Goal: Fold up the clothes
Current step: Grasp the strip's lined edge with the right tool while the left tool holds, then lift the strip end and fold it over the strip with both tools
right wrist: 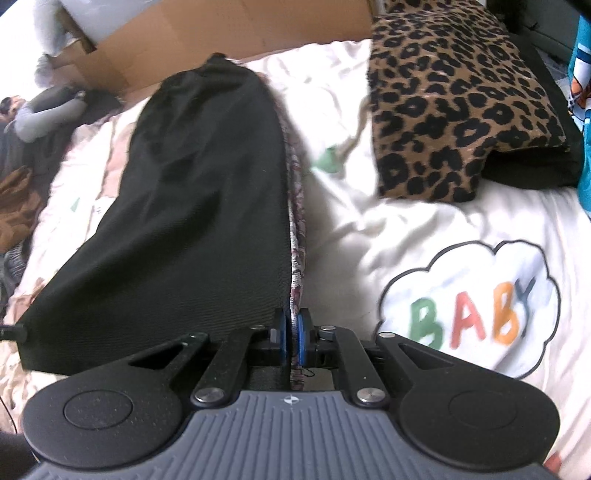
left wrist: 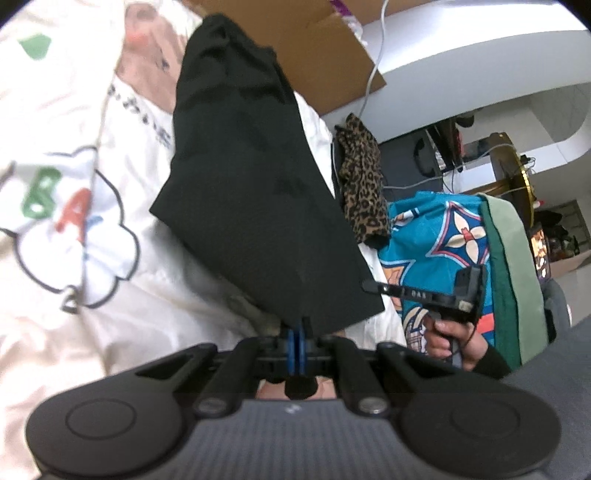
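"BABY" in coloured letters on the white bedsheet (right wrist: 461,229)

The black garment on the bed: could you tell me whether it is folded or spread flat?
Folded: the black garment shows doubled layers along its patterned edge.

Matt black ribbed cloth garment (right wrist: 192,206); brown cardboard box (right wrist: 207,48).

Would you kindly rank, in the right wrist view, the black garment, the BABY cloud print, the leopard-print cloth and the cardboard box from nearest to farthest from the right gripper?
1. Black garment: clamped in the right gripper, running away to the left.
2. BABY cloud print: on the white bedding, to the right.
3. Leopard-print cloth: farther back, upper right.
4. Cardboard box: at the bed's far edge, top.
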`<action>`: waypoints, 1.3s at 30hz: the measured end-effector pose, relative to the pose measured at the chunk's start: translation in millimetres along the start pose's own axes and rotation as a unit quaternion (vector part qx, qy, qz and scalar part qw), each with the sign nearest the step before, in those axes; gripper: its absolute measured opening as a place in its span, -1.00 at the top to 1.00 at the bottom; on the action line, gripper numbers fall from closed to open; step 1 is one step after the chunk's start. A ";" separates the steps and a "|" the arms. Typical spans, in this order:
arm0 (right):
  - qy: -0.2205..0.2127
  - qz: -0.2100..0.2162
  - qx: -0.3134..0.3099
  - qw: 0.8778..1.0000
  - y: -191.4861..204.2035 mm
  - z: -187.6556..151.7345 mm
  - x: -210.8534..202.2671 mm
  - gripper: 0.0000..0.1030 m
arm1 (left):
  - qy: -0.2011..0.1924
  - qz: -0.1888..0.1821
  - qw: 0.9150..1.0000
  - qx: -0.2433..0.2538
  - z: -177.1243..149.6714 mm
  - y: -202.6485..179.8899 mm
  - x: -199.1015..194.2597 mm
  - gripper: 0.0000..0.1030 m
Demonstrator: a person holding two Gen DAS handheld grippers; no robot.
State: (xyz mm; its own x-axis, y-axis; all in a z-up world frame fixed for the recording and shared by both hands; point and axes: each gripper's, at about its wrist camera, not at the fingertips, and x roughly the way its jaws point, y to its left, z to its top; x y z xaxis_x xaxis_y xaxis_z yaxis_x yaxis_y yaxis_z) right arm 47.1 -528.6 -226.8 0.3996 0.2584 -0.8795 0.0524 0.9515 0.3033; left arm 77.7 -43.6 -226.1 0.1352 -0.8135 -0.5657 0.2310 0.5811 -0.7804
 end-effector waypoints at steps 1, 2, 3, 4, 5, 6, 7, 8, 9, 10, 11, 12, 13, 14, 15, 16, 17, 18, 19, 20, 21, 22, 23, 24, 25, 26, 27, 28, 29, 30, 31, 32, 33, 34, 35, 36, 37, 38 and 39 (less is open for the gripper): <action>0.001 0.001 -0.005 1.000 3.3 -2.5 -3.2 0.92 | -0.003 0.004 1.000 0.002 -1.1 -1.1 -5.5 0.95; 0.002 0.003 -0.010 1.000 7.2 -5.0 -5.6 0.92 | -0.006 0.008 1.000 0.004 -2.8 -1.7 -11.1 0.95; 0.003 0.004 -0.014 1.000 11.5 -7.3 -6.5 0.92 | -0.007 0.014 1.000 0.006 -4.6 -0.9 -16.2 0.95; 0.005 0.005 -0.017 1.000 15.1 -9.7 -7.7 0.92 | -0.008 0.020 1.000 0.007 -6.2 0.6 -21.1 0.95; 0.006 0.008 -0.019 1.000 18.9 -12.1 -9.4 0.92 | -0.008 0.027 1.000 0.006 -8.1 3.0 -26.2 0.95; 0.007 0.010 -0.022 1.000 23.7 -14.3 -10.3 0.92 | -0.009 0.033 0.999 0.004 -9.9 5.6 -31.6 0.96; 0.009 0.013 -0.023 1.000 27.7 -16.9 -11.8 0.92 | -0.012 0.038 0.999 0.001 -11.5 8.1 -36.4 0.96; 0.010 0.017 -0.023 1.000 31.3 -19.8 -13.5 0.92 | -0.014 0.044 0.999 0.000 -13.0 10.1 -40.6 0.96; 0.013 0.020 -0.025 0.999 35.5 -22.3 -14.1 0.92 | -0.015 0.049 0.999 -0.001 -14.3 11.9 -44.1 0.96; 0.016 0.022 -0.029 0.999 39.7 -24.7 -14.1 0.92 | -0.016 0.053 0.998 -0.002 -15.5 14.3 -47.0 0.96; 0.020 0.024 -0.032 0.999 43.9 -27.2 -14.0 0.92 | -0.017 0.058 0.998 -0.005 -16.7 16.9 -48.8 0.96; 0.024 0.025 -0.036 0.999 48.1 -29.4 -13.5 0.92 | -0.016 0.062 0.998 -0.007 -18.0 19.9 -49.7 0.96; 0.029 0.026 -0.041 0.998 51.3 -31.1 -11.9 0.92 | -0.013 0.066 0.998 -0.007 -18.9 23.0 -50.1 0.96; 0.034 0.025 -0.045 0.998 54.1 -32.3 -9.7 0.92 | -0.010 0.071 0.997 -0.007 -19.6 26.1 -48.9 0.96; 0.039 0.022 -0.048 0.998 56.4 -33.4 -6.6 0.92 | -0.007 0.075 0.997 -0.008 -20.6 30.1 -48.0 0.96; 0.044 0.018 -0.051 0.998 57.8 -34.2 -3.2 0.92 | -0.004 0.079 0.997 -0.010 -21.6 34.4 -47.3 0.96; 0.050 0.014 -0.052 0.997 58.5 -34.8 0.4 0.92 | -0.001 0.082 0.997 -0.014 -22.5 39.4 -44.4 0.96; 0.056 0.011 -0.051 0.997 58.0 -34.7 4.2 0.92 | 0.004 0.086 0.996 -0.016 -23.4 43.5 -40.6 0.96; 0.062 0.009 -0.047 0.997 56.9 -34.2 7.7 0.92 | 0.009 0.089 0.996 -0.017 -24.9 48.3 -39.0 0.96; 0.069 0.007 -0.045 0.997 55.7 -33.4 11.5 0.92 | 0.014 0.092 0.995 -0.020 -26.2 52.8 -35.8 0.96; 0.077 0.005 -0.045 0.996 54.1 -32.3 15.6 0.92 | 0.019 0.094 0.995 -0.023 -27.3 57.1 -31.8 0.96; 0.085 0.003 -0.044 0.995 52.6 -31.1 19.6 0.91 | 0.023 0.095 0.995 -0.025 -28.1 60.1 -28.5 0.96; 0.094 0.002 -0.044 0.995 51.0 -29.9 24.5 0.91 | 0.028 0.097 0.995 -0.028 -28.5 63.4 -25.4 0.96; 0.103 0.000 -0.044 0.994 49.0 -29.0 29.7 0.90 | 0.032 0.098 0.994 -0.031 -28.9 67.0 -22.2 0.95; 0.114 -0.001 -0.043 0.993 46.4 -28.5 35.4 0.88 | 0.036 0.100 0.994 -0.034 -29.1 70.9 -19.5 0.95; 0.126 0.000 -0.040 0.991 43.3 -28.0 41.5 0.86 | 0.040 0.101 0.993 -0.038 -28.9 75.7 -16.8 0.95; 0.138 0.004 -0.037 0.990 40.2 -27.4 47.4 0.83 | 0.043 0.101 0.993 -0.042 -28.6 79.9 -14.8 0.95; 0.150 0.008 -0.033 0.988 36.9 -26.7 53.5 0.75 | 0.045 0.100 0.993 -0.047 -28.2 83.4 -13.3 0.95; 0.161 0.011 -0.031 0.986 33.7 -25.8 59.3 0.64 | 0.047 0.098 0.993 -0.052 -28.0 87.0 -12.2 0.95; 0.170 0.015 -0.030 0.985 31.0 -24.5 64.5 0.52 | 0.048 0.095 0.993 -0.059 -28.1 91.1 -10.8 0.95; 0.178 0.021 -0.032 0.983 29.0 -23.1 68.6 0.51 | 0.049 0.093 0.992 -0.064 -28.7 93.7 -9.8 0.94; 0.186 0.028 -0.034 0.982 26.8 -21.3 71.9 0.50 | 0.050 0.091 0.992 -0.068 -29.2 95.7 -9.0 0.94; 0.195 0.038 -0.034 0.980 23.7 -18.9 74.3 0.49 | 0.052 0.090 0.992 -0.072 -29.8 97.8 -8.2 0.94; 0.204 0.048 -0.032 0.977 20.0 -16.6 75.7 0.49 | 0.053 0.089 0.992 -0.072 -29.6 98.4 -7.3 0.94; 0.213 0.057 -0.024 0.975 15.5 -14.7 76.3 0.48 | 0.056 0.089 0.992 -0.072 -28.8 98.5 -6.5 0.94; 0.223 0.065 -0.014 0.973 10.2 -13.0 76.8 0.45 | 0.058 0.088 0.992 -0.071 -27.9 98.8 -6.0 0.94; 0.229 0.070 -0.009 0.971 6.9 -12.3 76.5 0.42 | 0.060 0.086 0.992 -0.070 -27.3 99.5 -5.7 0.94; 0.231 0.073 -0.008 0.970 5.4 -12.7 75.4 0.41 | 0.061 0.085 0.992 -0.069 -26.8 100.3 -5.4 0.94; 0.233 0.075 -0.007 0.970 3.9 -13.1 74.3 0.39 | 0.063 0.083 0.992 -0.068 -26.3 101.1 -5.0 0.94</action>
State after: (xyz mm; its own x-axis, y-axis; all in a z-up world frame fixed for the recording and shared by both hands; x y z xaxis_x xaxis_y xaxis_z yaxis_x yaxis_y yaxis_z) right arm 65.0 -503.5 -295.7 -0.0560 0.4376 -0.8974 0.0113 0.8991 0.4377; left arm 75.0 20.0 -309.1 0.0374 -0.7017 -0.7115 0.0821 0.7117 -0.6976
